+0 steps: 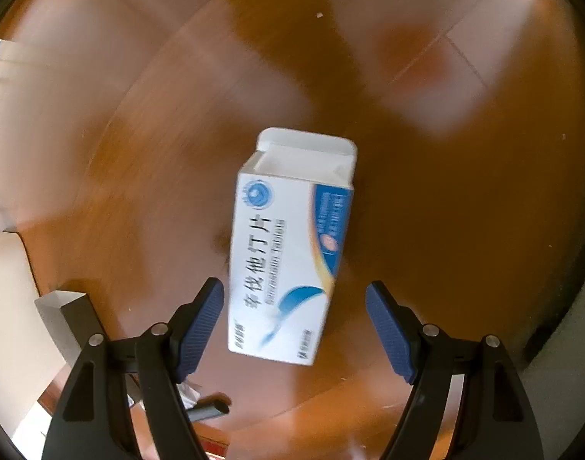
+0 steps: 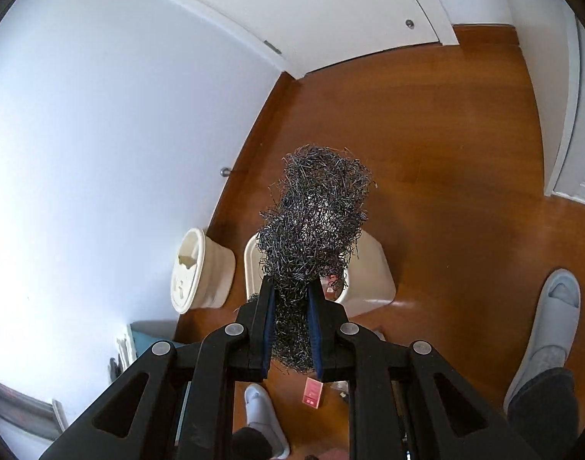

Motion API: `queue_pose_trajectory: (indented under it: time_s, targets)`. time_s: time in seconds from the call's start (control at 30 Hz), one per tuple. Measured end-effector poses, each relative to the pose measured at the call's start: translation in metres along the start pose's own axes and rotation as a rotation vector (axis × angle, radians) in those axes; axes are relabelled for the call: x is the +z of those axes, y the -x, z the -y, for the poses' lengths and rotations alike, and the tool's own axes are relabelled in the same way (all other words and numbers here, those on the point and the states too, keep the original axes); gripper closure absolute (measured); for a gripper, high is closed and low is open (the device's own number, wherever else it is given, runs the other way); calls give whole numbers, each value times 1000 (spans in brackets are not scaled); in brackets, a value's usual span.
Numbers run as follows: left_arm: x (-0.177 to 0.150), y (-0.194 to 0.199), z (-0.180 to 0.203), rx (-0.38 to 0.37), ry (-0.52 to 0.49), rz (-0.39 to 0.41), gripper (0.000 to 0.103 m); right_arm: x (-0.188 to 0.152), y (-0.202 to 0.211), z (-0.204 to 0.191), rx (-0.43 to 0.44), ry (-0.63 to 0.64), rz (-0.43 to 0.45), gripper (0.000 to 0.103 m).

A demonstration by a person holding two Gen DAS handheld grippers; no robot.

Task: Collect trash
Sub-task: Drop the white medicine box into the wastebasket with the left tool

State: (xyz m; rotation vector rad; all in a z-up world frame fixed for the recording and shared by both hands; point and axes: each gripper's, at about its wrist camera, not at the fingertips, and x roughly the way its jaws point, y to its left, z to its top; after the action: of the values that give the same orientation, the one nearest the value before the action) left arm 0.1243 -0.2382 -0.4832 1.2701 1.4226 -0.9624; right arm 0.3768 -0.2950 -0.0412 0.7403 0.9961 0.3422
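Under me is the wooden floor [image 1: 465, 211], wide and shiny. Against the white wall [image 2: 100, 134] stand two cream bins: one lies on its side [image 2: 200, 272], the other [image 2: 373, 268] stands with its mouth up, partly hidden behind what I carry.

In my right gripper [image 2: 292, 306] I hold a tangled wad of dark wire wool [image 2: 315, 214]. The jaws are narrow and press it at the lower end, while most of the wad sticks out in front, just above the upright bin. My grey slipper [image 2: 549, 318] is at the right, well apart from the bin.

My left gripper [image 1: 294, 303] points down at a white and blue medicine box [image 1: 288, 253] that lies flat on the floor. The jaws stand wide, one blue pad on each side of the box's near end, and I think they do not touch it yet.

To do this step well, I should lower the left gripper straight, keep the box centred between the pads, and close on its long sides gently, because thin card probably crushes. A small pink packet [image 2: 313, 391] is also on the floor.
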Motion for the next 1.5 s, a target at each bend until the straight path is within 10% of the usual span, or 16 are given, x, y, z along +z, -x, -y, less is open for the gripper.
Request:
queue_pose_trajectory:
  time_s: [0.27, 0.33, 0.53, 0.8, 1.13, 1.33, 1.5]
  targets:
    - [0, -5, -10, -64, -5, 60, 26, 10, -4, 4, 12, -4, -11, 86]
    - [1, -2, -14, -52, -11, 74, 51, 9, -3, 4, 7, -5, -12, 86]
    - [-12, 14, -31, -69, 75, 93, 53, 11, -3, 5, 1, -12, -14, 86]
    - [-66, 144, -87, 23, 355, 235, 53, 12, 6, -4, -16, 19, 32, 86]
    - [-173, 308, -253, 139, 836, 429, 53, 11, 20, -7, -24, 43, 86, 86]
    - [-186, 263, -395, 117, 1114, 346, 53, 8, 0, -16, -104, 107, 49, 86]
    - [-156, 189, -426, 68, 1173, 208, 53, 0, -25, -32, -182, 209, -7, 86]
